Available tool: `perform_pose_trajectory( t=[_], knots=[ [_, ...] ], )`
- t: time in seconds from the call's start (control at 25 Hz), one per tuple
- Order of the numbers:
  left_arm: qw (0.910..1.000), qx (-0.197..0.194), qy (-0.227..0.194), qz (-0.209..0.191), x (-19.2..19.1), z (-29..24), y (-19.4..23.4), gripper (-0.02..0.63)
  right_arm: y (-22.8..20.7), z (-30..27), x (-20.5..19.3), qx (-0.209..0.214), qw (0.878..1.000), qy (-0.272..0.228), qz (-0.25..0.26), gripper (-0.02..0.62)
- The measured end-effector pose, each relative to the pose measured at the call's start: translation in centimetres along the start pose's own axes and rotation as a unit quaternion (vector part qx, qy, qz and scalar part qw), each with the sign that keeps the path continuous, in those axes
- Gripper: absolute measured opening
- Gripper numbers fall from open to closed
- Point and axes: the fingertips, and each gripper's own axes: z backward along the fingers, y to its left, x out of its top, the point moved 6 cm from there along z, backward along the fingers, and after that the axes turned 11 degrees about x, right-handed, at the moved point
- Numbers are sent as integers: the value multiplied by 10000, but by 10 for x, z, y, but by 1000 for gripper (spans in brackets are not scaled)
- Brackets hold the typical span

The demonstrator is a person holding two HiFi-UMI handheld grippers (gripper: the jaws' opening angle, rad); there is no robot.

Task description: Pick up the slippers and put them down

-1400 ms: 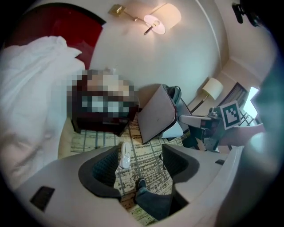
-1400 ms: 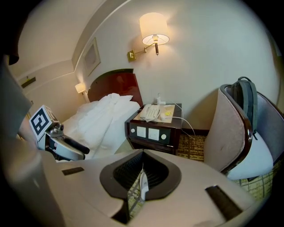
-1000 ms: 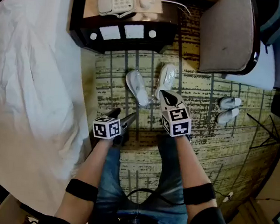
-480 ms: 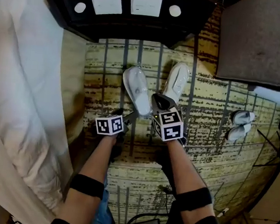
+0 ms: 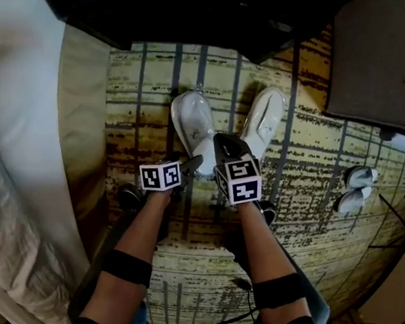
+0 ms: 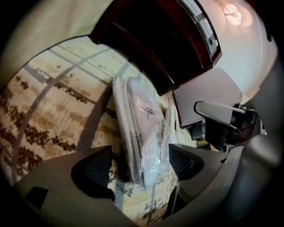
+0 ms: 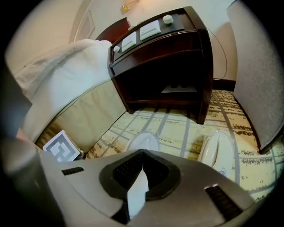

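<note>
Looking at two white slippers [image 5: 189,117] in clear plastic wrap, left gripper [image 6: 140,162] spread around one's end. Right gripper [image 7: 141,170] clamped on a white sliver [image 7: 137,193], can't tell what.

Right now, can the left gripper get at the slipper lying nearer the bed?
Likely yes. The left gripper is open, and that slipper has its near end between the jaws on the carpet, with nothing else in between.

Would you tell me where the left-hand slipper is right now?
In the head view the left-hand slipper lies on the carpet before the dark nightstand, beside the other slipper; its near end sits between the left gripper's open jaws.
</note>
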Motion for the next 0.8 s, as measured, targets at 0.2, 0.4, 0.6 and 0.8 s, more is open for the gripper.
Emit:
perform_pose_trajectory(
  t=[0.2,0.4,0.6,0.8],
  knots=[
    [9999,-132,86,-5,-1,-22,6,398,-14,-14,-11,-49,10000,-1,-49,2],
    [9988,-465,148,32,1,-34,-1,376,-23,-21,-16,-77,9999,2,-123,2],
    [9960,-890,11,5,10,-34,-3,158,-29,-25,-13,-69,9999,-20,-133,2],
    [9934,-1121,12,-229,21,-21,5,130,-31,-24,-5,-49,9999,-115,-105,2]
  ],
)
